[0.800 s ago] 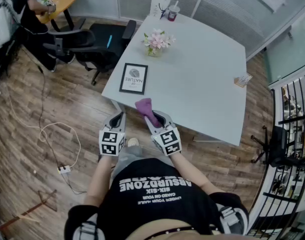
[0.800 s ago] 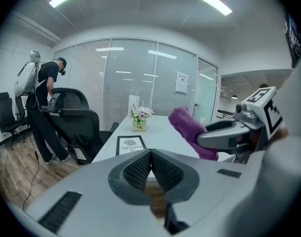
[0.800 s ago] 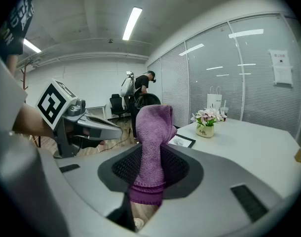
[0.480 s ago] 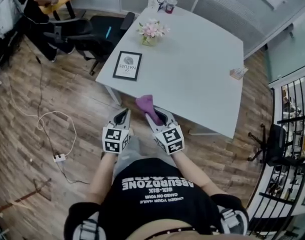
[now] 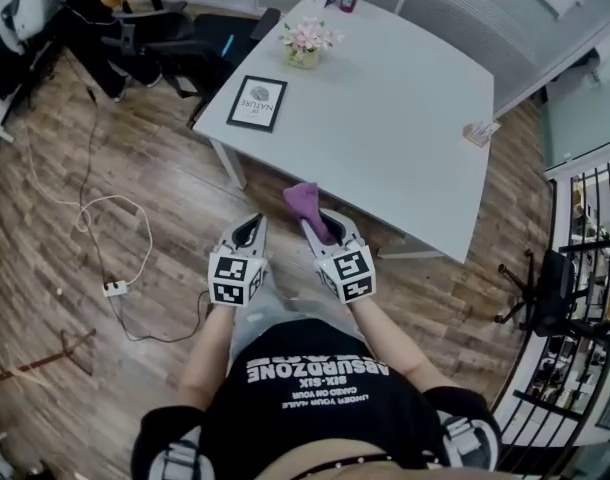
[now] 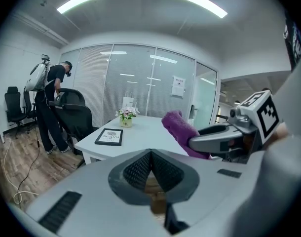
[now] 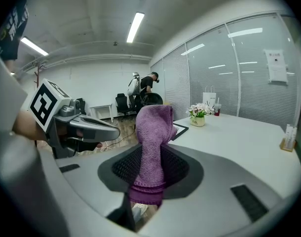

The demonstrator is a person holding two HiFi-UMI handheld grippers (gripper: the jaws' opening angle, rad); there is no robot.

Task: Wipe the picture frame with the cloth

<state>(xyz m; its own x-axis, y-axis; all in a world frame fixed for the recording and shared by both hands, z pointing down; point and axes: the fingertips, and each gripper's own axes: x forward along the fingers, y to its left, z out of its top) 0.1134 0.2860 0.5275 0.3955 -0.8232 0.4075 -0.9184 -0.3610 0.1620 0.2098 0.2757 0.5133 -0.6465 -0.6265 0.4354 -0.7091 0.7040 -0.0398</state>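
Short of the table (image 5: 385, 118), the right gripper (image 5: 321, 226) is clamped on the cloth (image 5: 307, 203); the left gripper (image 5: 249, 230) has its jaws together, empty; the frame (image 5: 257, 103) lies flat near the flowers (image 5: 307, 40), well apart from both.

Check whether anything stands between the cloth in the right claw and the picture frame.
Nothing visible does: only bare white table lies between the purple cloth in the right claw and the flat black picture frame.

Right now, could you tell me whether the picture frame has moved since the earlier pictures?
No. The picture frame sits at the same spot by the left edge of the table, near the flowers; only the camera shifted.
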